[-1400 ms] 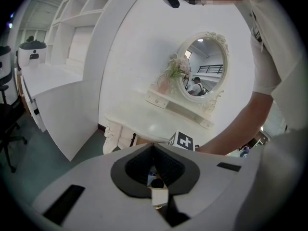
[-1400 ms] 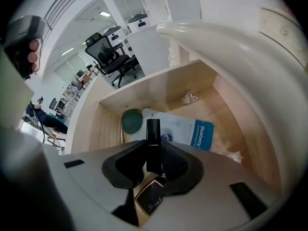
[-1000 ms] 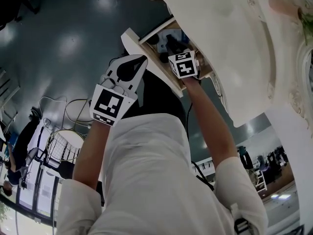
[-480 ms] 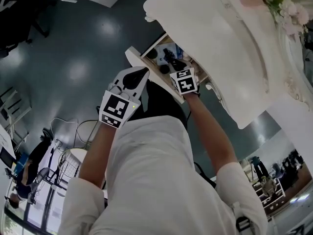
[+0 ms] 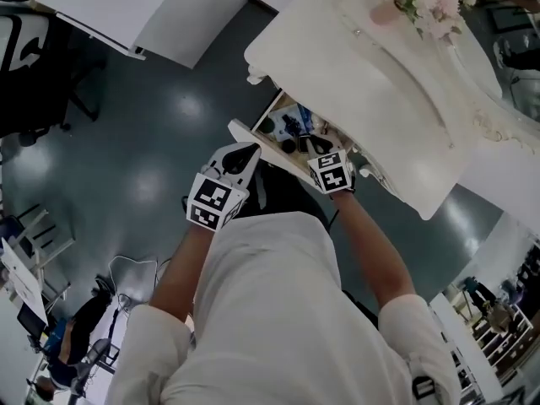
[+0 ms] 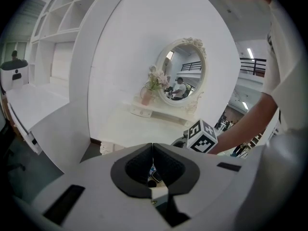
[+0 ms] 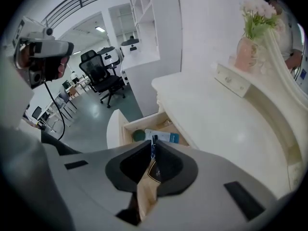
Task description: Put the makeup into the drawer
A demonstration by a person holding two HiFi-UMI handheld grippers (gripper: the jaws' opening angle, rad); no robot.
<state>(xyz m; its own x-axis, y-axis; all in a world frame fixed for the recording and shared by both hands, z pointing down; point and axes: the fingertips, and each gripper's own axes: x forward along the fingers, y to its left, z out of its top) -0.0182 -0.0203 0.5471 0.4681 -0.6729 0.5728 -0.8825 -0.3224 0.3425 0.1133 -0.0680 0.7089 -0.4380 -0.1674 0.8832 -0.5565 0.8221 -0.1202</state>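
Note:
The white dressing table's drawer (image 5: 272, 112) stands pulled out, with several dark makeup items (image 5: 291, 126) in it. The right gripper view looks down into the drawer (image 7: 126, 129) at a round dark compact (image 7: 138, 135) and a blue-and-white packet (image 7: 167, 137). My right gripper (image 7: 153, 147) hangs above the drawer; its jaws have just been closing and stand almost together with nothing between them. In the head view my right gripper (image 5: 319, 148) is over the drawer's front edge. My left gripper (image 5: 247, 152) is shut and empty, just left of the drawer front (image 5: 263, 148).
A pink vase of flowers (image 5: 422, 2) and an oval mirror (image 6: 182, 73) stand on the tabletop (image 5: 380, 83). A black office chair (image 7: 103, 76) and white cabinets (image 5: 143, 11) are off on the dark floor. My torso fills the lower head view.
Both grippers have lifted away from the drawer, the right one coming up out of it with its jaws closing. The head view now takes in more of the table and floor.

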